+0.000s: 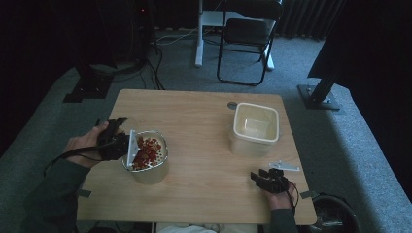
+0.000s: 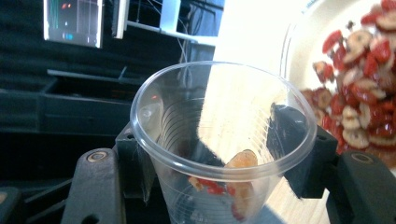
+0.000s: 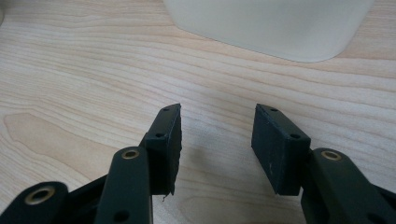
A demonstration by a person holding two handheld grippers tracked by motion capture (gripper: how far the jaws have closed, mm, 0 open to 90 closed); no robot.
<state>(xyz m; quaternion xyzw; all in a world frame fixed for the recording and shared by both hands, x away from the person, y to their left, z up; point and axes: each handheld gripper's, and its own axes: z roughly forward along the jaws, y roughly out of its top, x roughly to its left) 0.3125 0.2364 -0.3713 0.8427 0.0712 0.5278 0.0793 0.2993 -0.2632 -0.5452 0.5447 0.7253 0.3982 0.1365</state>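
My left gripper (image 2: 215,154) is shut on a clear plastic cup (image 2: 219,130), its pads pressing the cup's sides. A few red and pale dried fruit slices (image 2: 233,182) lie in the bottom of the tilted cup. In the high view the left gripper (image 1: 116,131) sits at the left rim of a metal-looking tub (image 1: 150,172) full of the same red slices (image 1: 145,151), seen close at the slices (image 2: 359,93). My right gripper (image 3: 217,140) stands open and holds nothing, low over the wood. It rests near the table's front right (image 1: 260,178), just short of the white tub (image 1: 255,143).
The white plastic tub (image 3: 271,23) holds a pale patch on its floor. A small grey disc (image 1: 232,105) lies behind it. The wooden table (image 1: 204,145) ends close behind both hands. A folding chair (image 1: 248,39) stands beyond the far edge.
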